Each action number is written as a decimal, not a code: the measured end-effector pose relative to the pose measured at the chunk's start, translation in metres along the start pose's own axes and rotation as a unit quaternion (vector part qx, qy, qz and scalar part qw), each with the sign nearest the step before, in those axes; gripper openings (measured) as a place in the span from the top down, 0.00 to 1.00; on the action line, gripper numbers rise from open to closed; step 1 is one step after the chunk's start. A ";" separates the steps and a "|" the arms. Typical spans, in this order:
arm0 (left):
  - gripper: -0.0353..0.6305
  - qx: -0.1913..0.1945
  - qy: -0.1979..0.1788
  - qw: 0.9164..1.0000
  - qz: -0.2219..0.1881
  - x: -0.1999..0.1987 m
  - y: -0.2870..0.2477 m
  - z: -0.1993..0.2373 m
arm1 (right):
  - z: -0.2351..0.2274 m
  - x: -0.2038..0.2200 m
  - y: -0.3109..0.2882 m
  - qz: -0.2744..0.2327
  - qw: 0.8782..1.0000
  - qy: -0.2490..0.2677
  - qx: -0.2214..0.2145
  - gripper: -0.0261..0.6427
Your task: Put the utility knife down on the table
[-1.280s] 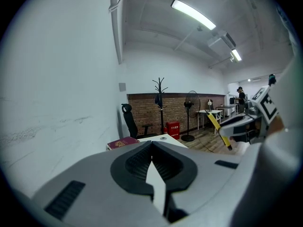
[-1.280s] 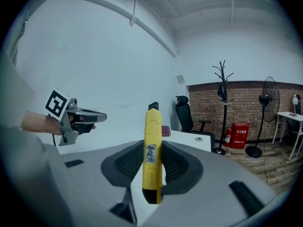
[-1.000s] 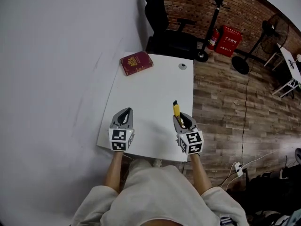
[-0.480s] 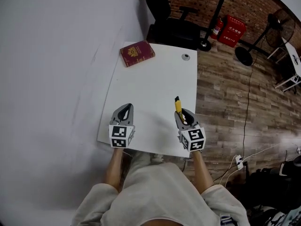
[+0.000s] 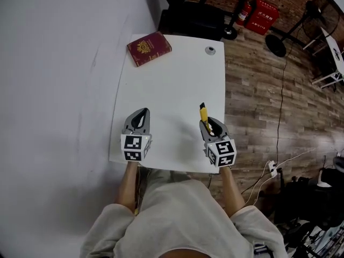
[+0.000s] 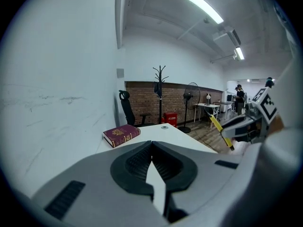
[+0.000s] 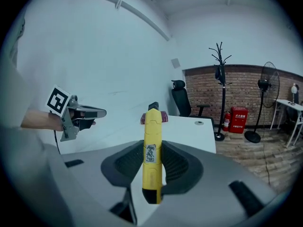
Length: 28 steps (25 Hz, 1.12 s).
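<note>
A yellow utility knife (image 5: 203, 114) with a black tip sticks forward out of my right gripper (image 5: 207, 123), which is shut on its handle over the near right part of the white table (image 5: 166, 85). In the right gripper view the knife (image 7: 152, 150) stands clamped between both pads and points toward the far end. My left gripper (image 5: 142, 112) hovers over the near left part of the table. Its jaws meet at the tips, with nothing between them (image 6: 151, 144). The left gripper view shows the knife (image 6: 220, 131) held tilted, above the tabletop.
A dark red book (image 5: 149, 48) lies at the table's far left corner, and a small round fitting (image 5: 210, 50) sits at the far right. A black office chair (image 5: 188, 15) stands beyond the table. A wall runs along the left; wooden floor (image 5: 263, 101) lies to the right.
Both grippers have sunk a little toward the tabletop. The knife stays clamped in the right gripper, and the left gripper stays shut and empty.
</note>
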<state>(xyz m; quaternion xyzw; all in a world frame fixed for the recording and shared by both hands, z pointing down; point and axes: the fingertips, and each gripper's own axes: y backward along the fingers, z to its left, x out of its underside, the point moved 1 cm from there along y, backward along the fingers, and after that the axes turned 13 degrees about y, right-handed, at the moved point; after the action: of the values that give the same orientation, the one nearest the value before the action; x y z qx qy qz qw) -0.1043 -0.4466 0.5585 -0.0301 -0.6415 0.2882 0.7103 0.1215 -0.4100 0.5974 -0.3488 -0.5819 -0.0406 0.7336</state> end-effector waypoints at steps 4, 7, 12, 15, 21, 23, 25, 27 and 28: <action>0.94 0.006 0.003 1.000 0.014 0.007 -0.017 0.013 | -0.004 0.004 -0.017 0.016 1.000 -0.001 -0.002 0.79; 0.94 0.008 0.011 1.000 0.022 0.014 -0.028 0.023 | -0.003 0.010 -0.031 0.028 1.000 -0.003 -0.004 0.79; 0.94 0.015 0.022 0.999 0.036 0.022 -0.041 0.030 | -0.001 0.017 -0.047 0.048 0.999 0.001 -0.012 0.79; 0.94 0.018 0.026 0.999 0.043 0.025 -0.048 0.033 | -0.003 0.017 -0.058 0.060 0.998 0.014 -0.020 0.79; 0.94 0.021 0.038 0.997 0.056 0.033 -0.060 0.041 | -0.004 0.022 -0.088 0.091 0.993 0.059 -0.042 0.79; 0.94 0.021 0.041 0.997 0.059 0.035 -0.063 0.045 | -0.003 0.022 -0.099 0.101 0.990 0.079 -0.053 0.79; 0.94 0.020 0.043 0.997 0.061 0.037 -0.067 0.049 | -0.002 0.023 -0.110 0.110 0.987 0.098 -0.062 0.79; 0.94 0.018 0.046 0.997 0.063 0.038 -0.069 0.053 | -0.002 0.024 -0.120 0.117 0.984 0.114 -0.070 0.79; 0.94 0.016 0.047 0.997 0.064 0.039 -0.069 0.054 | -0.002 0.025 -0.125 0.122 0.982 0.123 -0.074 0.79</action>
<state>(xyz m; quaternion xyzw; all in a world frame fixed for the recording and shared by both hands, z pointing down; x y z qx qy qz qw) -0.1285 -0.5047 0.6310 -0.0732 -0.5994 0.3412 0.7204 0.0726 -0.4966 0.6770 -0.4629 -0.4361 -0.0366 0.7708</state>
